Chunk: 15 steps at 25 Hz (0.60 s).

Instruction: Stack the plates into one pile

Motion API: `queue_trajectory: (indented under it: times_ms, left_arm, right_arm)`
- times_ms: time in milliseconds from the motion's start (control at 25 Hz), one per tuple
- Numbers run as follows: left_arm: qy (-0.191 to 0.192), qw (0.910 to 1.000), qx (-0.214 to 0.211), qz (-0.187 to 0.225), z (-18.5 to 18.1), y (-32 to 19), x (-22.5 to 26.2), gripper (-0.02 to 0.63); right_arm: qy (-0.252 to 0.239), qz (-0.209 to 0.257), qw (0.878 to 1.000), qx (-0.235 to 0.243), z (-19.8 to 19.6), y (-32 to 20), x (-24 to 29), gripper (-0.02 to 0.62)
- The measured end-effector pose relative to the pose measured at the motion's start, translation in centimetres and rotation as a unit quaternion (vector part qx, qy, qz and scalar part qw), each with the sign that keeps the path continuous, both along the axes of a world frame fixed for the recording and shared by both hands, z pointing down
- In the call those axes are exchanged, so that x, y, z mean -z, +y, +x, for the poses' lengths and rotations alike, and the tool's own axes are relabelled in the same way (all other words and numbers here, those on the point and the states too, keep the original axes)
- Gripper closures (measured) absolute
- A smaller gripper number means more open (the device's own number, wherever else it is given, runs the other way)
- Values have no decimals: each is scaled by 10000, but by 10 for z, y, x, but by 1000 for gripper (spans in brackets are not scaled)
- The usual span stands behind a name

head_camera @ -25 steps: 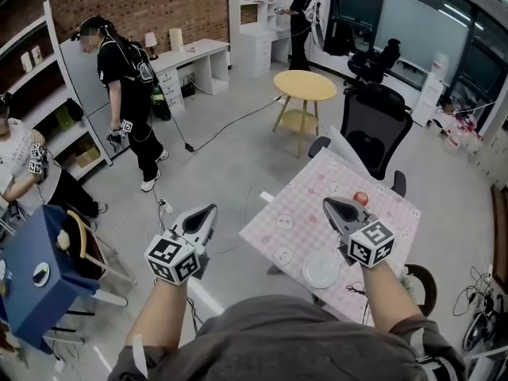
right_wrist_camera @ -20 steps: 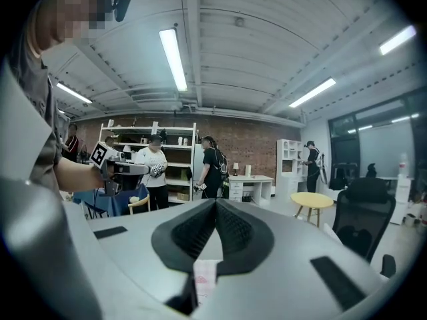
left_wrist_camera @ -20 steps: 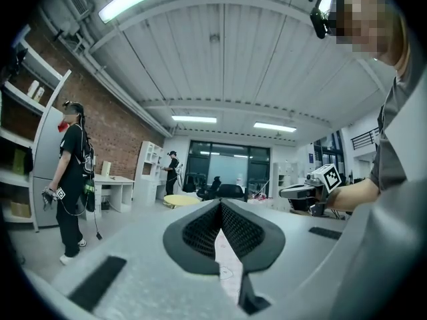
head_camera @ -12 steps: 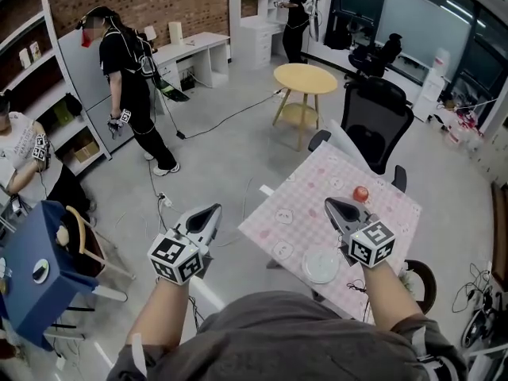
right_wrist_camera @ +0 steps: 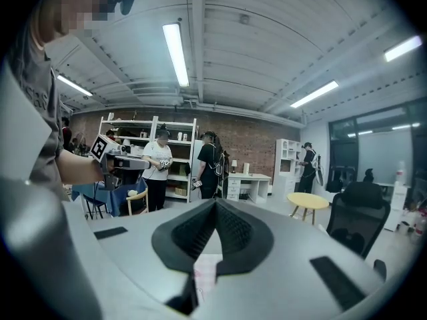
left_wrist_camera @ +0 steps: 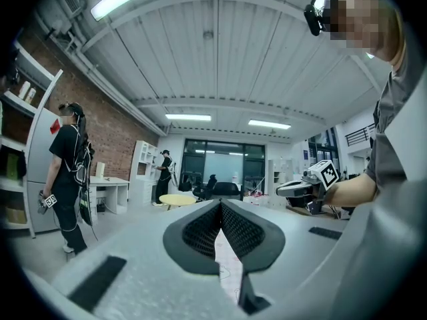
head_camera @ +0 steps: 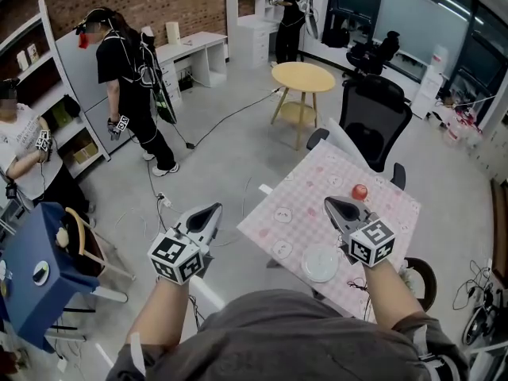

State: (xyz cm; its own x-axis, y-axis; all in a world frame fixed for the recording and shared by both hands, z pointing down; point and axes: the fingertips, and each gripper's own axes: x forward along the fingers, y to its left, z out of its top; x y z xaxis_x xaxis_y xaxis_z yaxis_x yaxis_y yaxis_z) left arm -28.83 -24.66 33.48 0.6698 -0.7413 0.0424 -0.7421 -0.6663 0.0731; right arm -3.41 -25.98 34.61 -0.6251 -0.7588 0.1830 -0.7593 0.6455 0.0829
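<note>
A table with a pink checked cloth (head_camera: 385, 213) stands in front of me at the right. On it lie a larger pale plate (head_camera: 321, 264) near my edge and two small white plates (head_camera: 283, 214) (head_camera: 282, 250) along its left side. My right gripper (head_camera: 327, 202) (right_wrist_camera: 215, 202) hovers over the cloth just right of the plates, jaws together and holding nothing. My left gripper (head_camera: 213, 208) (left_wrist_camera: 220, 203) hangs over the floor left of the table, also shut and empty. Each gripper view looks level across the room and shows no plate.
A small red ball (head_camera: 359, 191) sits on the cloth beyond my right gripper. A black office chair (head_camera: 373, 117) stands behind the table and a round yellow table (head_camera: 303, 78) farther back. A blue table (head_camera: 32, 272) is at the left; people (head_camera: 127, 86) stand around, and cables lie on the floor.
Both grippers have kept their places. The person in black at the back left has stepped a little further away and to the left.
</note>
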Motion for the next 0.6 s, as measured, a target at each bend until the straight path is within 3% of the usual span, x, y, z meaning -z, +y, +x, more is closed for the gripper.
queue_trajectory:
  times_ms: [600]
  left_arm:
    - [-1, 10000, 10, 18, 2, 6, -5, 600]
  right_arm:
    - [42, -10, 10000, 81, -2, 3, -6, 604]
